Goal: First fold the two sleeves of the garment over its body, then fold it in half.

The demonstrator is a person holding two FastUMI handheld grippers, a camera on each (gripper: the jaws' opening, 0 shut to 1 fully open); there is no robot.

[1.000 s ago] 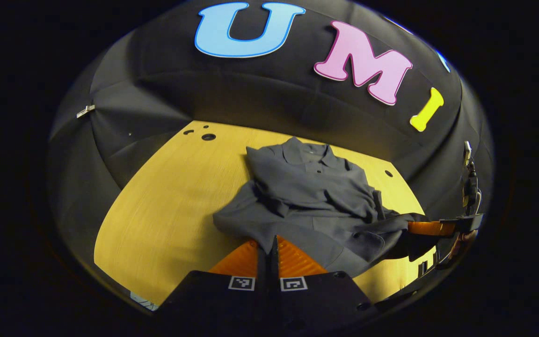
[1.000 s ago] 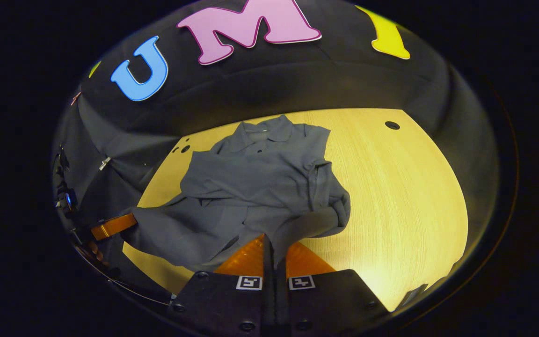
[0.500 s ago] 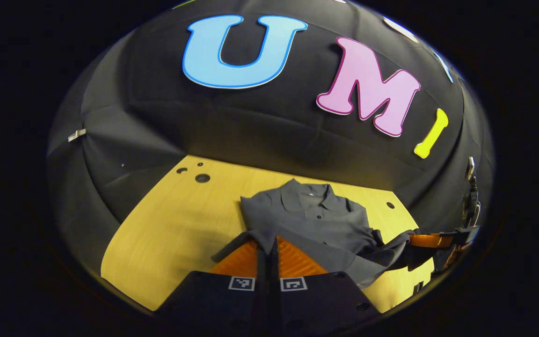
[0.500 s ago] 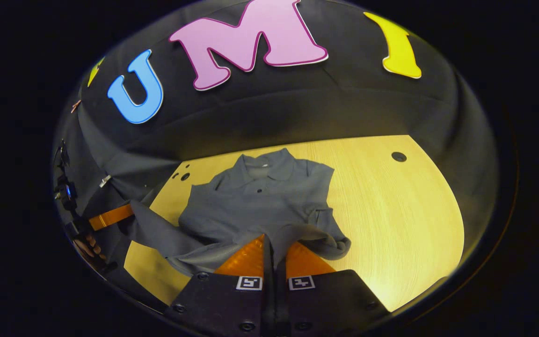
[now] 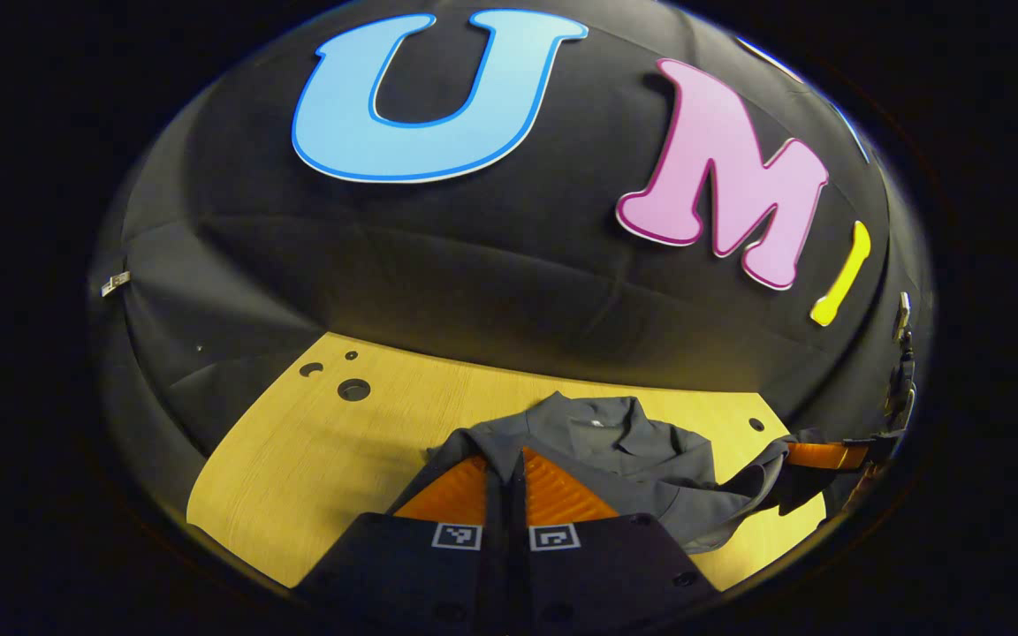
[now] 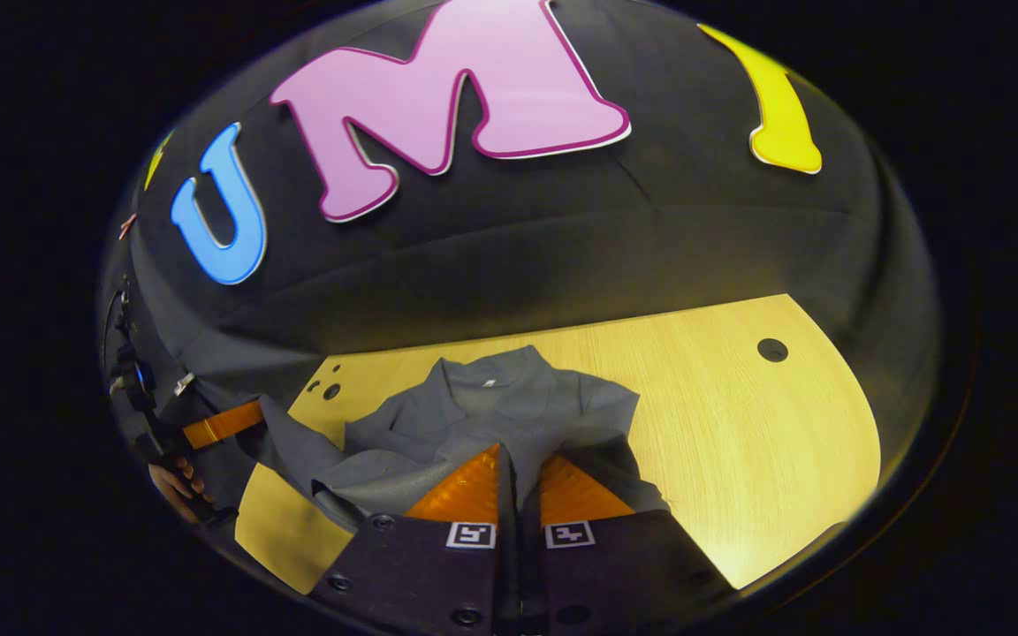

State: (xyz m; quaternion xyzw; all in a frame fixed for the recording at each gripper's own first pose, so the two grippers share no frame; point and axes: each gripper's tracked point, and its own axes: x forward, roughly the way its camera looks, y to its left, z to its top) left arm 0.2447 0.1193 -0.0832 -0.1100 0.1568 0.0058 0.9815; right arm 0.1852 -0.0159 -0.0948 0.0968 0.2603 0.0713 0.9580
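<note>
Two tools grip the lower hem of a grey polo shirt (image 5: 624,442) and hold it raised over the shirt's body on a yellow wood-grain counter (image 5: 297,450).

1. Left tool (image 5: 506,473): in the left gripper view its two fingers are pressed together with grey fabric clamped between them. The cloth drapes off both sides of the fingers and runs rightward as a sagging band to the other tool.

2. Right tool (image 6: 520,473): in the right gripper view its fingers are likewise clenched on a fold of the same shirt (image 6: 482,415). The hem runs leftward from here to the left tool (image 6: 248,415), seen at the left edge of that view with a hand (image 6: 175,481) on its handle.

3. Right tool as seen from the left gripper view (image 5: 796,453): it sits at the far right edge, with the shirt fabric bunched at its fingertips.

4. Shirt position: the collar end lies flat on the counter, toward the booth wall, with the collar and button placket facing up. The sleeves are not spread out to the sides. The hem end is lifted off the counter and hangs between the two tools, above the shirt's lower half.

5. Counter: round holes (image 5: 353,389) are visible in the far left corner, and one hole (image 6: 771,350) near the far right corner.
</note>
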